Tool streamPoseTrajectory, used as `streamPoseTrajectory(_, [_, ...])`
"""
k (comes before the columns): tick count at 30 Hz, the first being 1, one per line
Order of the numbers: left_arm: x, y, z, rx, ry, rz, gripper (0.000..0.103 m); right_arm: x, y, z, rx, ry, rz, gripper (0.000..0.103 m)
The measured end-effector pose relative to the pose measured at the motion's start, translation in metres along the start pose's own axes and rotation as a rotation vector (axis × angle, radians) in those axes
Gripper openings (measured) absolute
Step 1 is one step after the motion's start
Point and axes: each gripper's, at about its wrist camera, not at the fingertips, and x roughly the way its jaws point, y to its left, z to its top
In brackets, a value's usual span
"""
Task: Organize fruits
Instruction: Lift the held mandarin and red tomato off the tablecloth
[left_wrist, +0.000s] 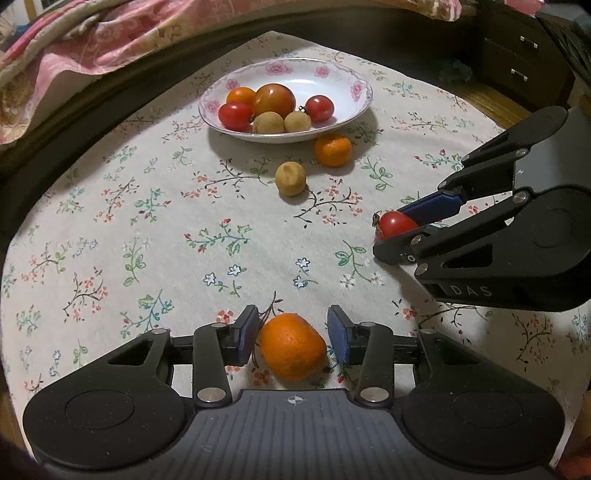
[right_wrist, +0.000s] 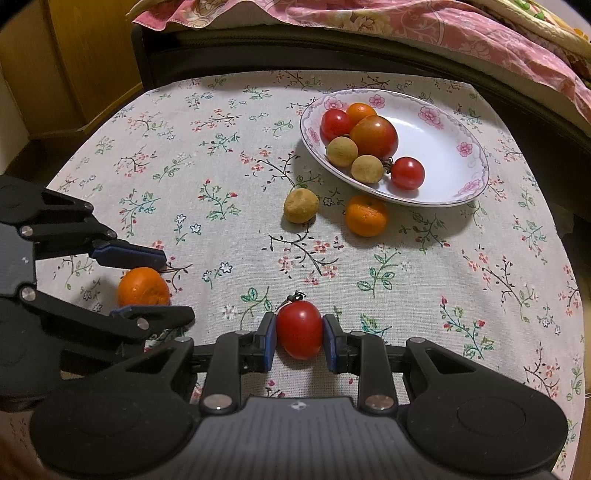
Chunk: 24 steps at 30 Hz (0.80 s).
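The right gripper (right_wrist: 299, 334) clamps a tomato (right_wrist: 299, 328), stem pointing forward; the left gripper (left_wrist: 291, 334) stands wide around an orange (left_wrist: 291, 345), seemingly untouched.

Round table (left_wrist: 110, 229) under floral cloth (right_wrist: 461, 295). On it: flowered plate (left_wrist: 354, 79) of fruit, loose orange (left_wrist: 332, 149) touching its rim, tan fruit (left_wrist: 290, 178) beside, second orange (left_wrist: 291, 345), red tomato (right_wrist: 299, 328).

One floral plate (left_wrist: 354, 79) is sitting at twelve o'clock on the counter (left_wrist: 147, 229), holding six fruits: two cherry tomatoes, one large tomato (left_wrist: 274, 99), one orange, two tan longans. Four fruits are lying off the plate: two oranges, one longan (left_wrist: 290, 178), one cherry tomato (right_wrist: 299, 328).
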Motion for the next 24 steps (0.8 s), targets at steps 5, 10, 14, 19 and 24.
streamPoseTrajectory(5, [-0.001, 0.0, -0.001, 0.001, 0.002, -0.005, 0.047, 0.0, 0.001, 0.0, -0.004, 0.001, -0.001, 0.03])
streamPoseTrajectory(10, [-0.002, -0.002, -0.001, 0.013, -0.004, 0.001, 0.042, 0.0, 0.001, 0.0, -0.007, 0.001, -0.002, 0.03])
streamPoseTrajectory(14, [-0.002, -0.002, -0.001, 0.007, -0.008, -0.006, 0.041, -0.001, 0.002, 0.0, -0.008, -0.002, 0.003, 0.03])
streamPoseTrajectory(19, [-0.006, 0.0, 0.004, -0.001, -0.028, -0.009, 0.041, -0.004, 0.001, 0.004, -0.001, -0.017, 0.004, 0.03])
streamPoseTrajectory(24, [-0.011, 0.001, 0.014, -0.005, -0.053, -0.003, 0.041, -0.01, -0.005, 0.01, 0.021, -0.042, 0.006, 0.03])
